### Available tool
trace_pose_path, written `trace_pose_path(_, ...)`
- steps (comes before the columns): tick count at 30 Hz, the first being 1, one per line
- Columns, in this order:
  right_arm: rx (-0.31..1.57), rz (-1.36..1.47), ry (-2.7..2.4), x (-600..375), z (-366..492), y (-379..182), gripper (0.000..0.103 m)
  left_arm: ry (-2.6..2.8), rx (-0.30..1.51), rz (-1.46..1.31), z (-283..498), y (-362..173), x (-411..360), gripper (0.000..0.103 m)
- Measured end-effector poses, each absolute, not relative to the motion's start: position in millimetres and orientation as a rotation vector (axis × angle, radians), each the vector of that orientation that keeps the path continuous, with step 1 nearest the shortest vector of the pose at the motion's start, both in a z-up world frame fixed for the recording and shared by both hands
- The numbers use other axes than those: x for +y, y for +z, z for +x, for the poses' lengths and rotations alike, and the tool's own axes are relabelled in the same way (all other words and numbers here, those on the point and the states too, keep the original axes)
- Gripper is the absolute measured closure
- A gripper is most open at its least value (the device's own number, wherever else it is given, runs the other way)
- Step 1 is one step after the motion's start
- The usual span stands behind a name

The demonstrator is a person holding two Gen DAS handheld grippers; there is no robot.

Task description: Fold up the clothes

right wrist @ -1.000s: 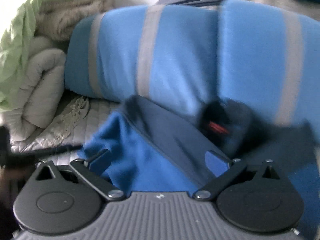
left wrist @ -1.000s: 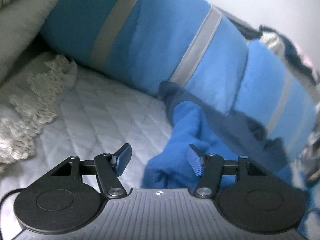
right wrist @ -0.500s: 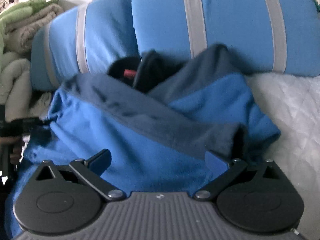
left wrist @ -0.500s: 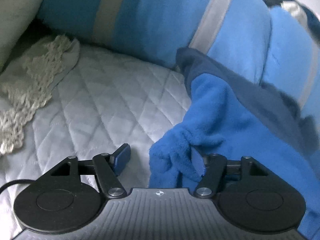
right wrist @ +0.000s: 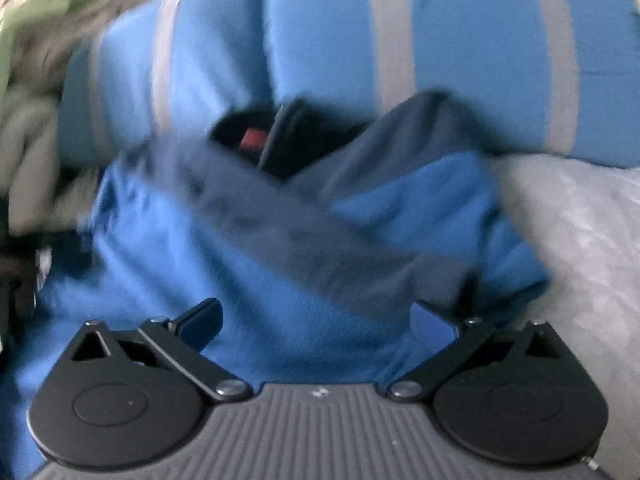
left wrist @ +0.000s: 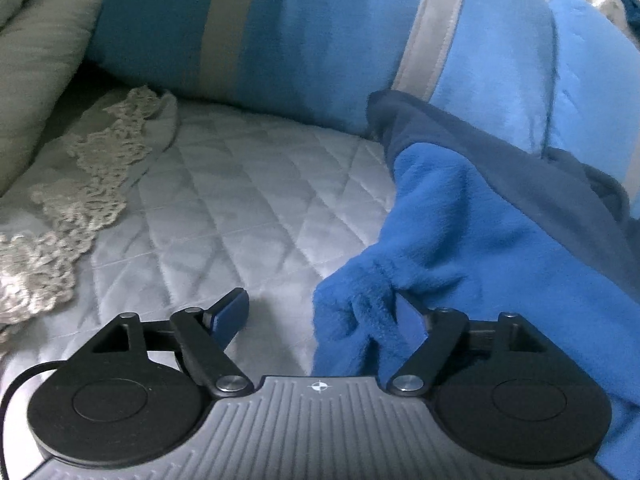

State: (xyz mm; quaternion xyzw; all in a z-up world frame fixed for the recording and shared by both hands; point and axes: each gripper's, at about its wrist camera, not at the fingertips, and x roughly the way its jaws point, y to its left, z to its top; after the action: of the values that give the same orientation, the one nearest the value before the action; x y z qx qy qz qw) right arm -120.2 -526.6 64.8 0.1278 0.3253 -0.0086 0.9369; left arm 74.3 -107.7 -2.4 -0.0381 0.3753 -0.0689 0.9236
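Observation:
A blue fleece garment with a dark navy band point(left wrist: 472, 216) lies on the white quilted bed. In the left wrist view my left gripper point(left wrist: 320, 320) is open; a bunched corner of the fleece point(left wrist: 356, 312) sits between its jaws against the right finger point(left wrist: 412, 320). In the right wrist view the same fleece point(right wrist: 280, 280) fills the middle, its navy band point(right wrist: 320, 224) running across, with a black inner part and a red tag point(right wrist: 252, 140). My right gripper point(right wrist: 316, 320) is open, low over the fleece. The right wrist view is blurred.
Blue pillows with grey stripes point(left wrist: 320, 40) point(right wrist: 460, 40) stand behind the garment. The white quilted bedcover point(left wrist: 220, 200) point(right wrist: 580, 220) lies on both sides. A lace-edged cloth point(left wrist: 80, 184) and folded beige and green blankets point(right wrist: 32, 80) are at the left.
Both grippers have come down closer to the fleece. A bunched corner of it has come between the left jaws. The right view has swung toward the garment's right end.

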Motion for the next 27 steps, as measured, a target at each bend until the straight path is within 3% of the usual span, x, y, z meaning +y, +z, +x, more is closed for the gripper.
trace_pose_path(7,0.664,0.52,-0.279,-590.2,-141.0,64.3,0.0,-0.113,0.771,-0.064,65.3,11.2,-102.2,0.024)
trace_pose_path(18,0.637,0.527,-0.332,-591.8,-151.5,77.2,0.0,-0.097,0.634,-0.081,21.2,65.1,-91.0,0.025)
trace_pose_path(27,0.632,0.8,-0.128,-602.6,-164.3,65.6,0.0,-0.307,0.806,-0.428,20.8,34.3,-83.8,0.025)
